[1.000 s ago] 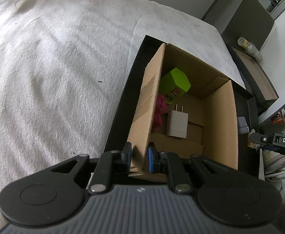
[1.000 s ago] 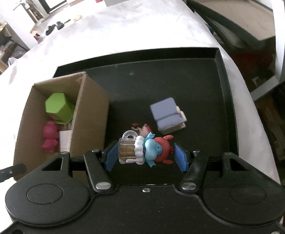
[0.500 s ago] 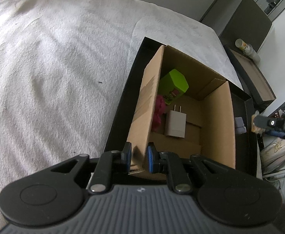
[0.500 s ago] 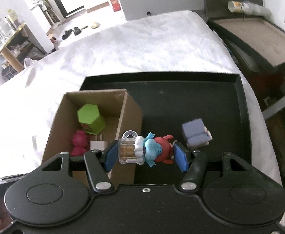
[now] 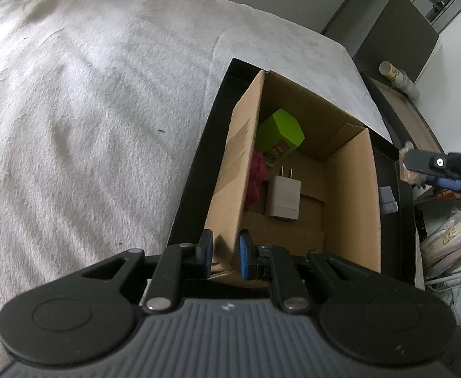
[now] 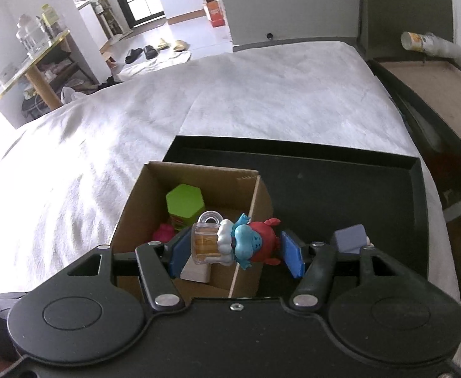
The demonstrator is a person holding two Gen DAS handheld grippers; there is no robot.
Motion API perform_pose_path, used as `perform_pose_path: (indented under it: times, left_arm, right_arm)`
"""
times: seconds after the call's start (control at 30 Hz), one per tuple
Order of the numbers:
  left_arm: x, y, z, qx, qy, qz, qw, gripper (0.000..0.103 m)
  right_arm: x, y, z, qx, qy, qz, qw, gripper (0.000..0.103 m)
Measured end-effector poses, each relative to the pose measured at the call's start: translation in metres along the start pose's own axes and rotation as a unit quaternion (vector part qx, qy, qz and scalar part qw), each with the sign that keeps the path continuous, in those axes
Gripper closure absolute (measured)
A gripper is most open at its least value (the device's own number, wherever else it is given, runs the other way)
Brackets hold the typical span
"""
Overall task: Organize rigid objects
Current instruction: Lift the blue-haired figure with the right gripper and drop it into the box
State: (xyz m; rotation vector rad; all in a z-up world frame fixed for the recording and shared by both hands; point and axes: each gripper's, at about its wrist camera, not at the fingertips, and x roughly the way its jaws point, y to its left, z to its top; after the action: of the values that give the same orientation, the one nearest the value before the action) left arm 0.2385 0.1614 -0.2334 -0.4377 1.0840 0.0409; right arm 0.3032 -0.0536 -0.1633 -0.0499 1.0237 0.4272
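A cardboard box stands in the left part of a black tray on the bed. Inside it lie a green hexagonal box, a pink toy and a white plug adapter. My left gripper is shut on the box's near left wall. My right gripper is shut on a blue and red figurine with a beer mug, held in the air above the box's right wall. The right gripper also shows at the right edge of the left wrist view.
A small lilac toy armchair sits on the tray floor right of the box. White bedding spreads to the left and beyond. A dark bedside cabinet with a tube on it stands to the right.
My right gripper has risen and moved left with the figurine, from above the tray floor to above the box's right wall. The left gripper has kept its hold on the box.
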Motion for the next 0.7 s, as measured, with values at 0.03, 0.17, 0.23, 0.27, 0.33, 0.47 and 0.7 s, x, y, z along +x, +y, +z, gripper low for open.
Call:
perform_pose_path:
  times: [0.03, 0.17, 0.23, 0.27, 0.33, 0.47, 0.7]
  left_arm:
    - [0.000, 0.000, 0.000, 0.000, 0.000, 0.000, 1.0000, 0.089]
    - [0.000, 0.001, 0.000, -0.002, 0.000, 0.001, 1.0000, 0.089]
    - [0.001, 0.002, 0.000, -0.004, -0.001, 0.000, 1.0000, 0.089]
    - [0.001, 0.002, 0.000, -0.005, 0.000, -0.001, 1.0000, 0.089]
    - [0.001, 0.003, 0.000, -0.009, 0.000, -0.004, 0.9999, 0.089]
    - [0.001, 0.005, 0.000, -0.010, 0.000, -0.008, 0.9999, 0.089]
    - [0.002, 0.008, 0.002, -0.013, 0.003, -0.013, 0.9998, 0.089]
  right_arm:
    - [0.001, 0.003, 0.001, -0.004, 0.000, 0.001, 1.000, 0.044]
    - [0.006, 0.012, 0.005, -0.018, -0.001, 0.003, 1.000, 0.044]
    - [0.009, 0.015, 0.006, -0.023, -0.002, 0.006, 1.000, 0.044]
    - [0.010, 0.017, 0.007, -0.024, -0.002, 0.008, 1.000, 0.044]
    - [0.014, 0.020, 0.008, -0.027, 0.000, 0.011, 1.000, 0.044]
    - [0.024, 0.027, 0.011, -0.040, 0.003, 0.009, 0.999, 0.044]
    - [0.042, 0.034, 0.013, -0.050, 0.013, 0.005, 0.999, 0.044]
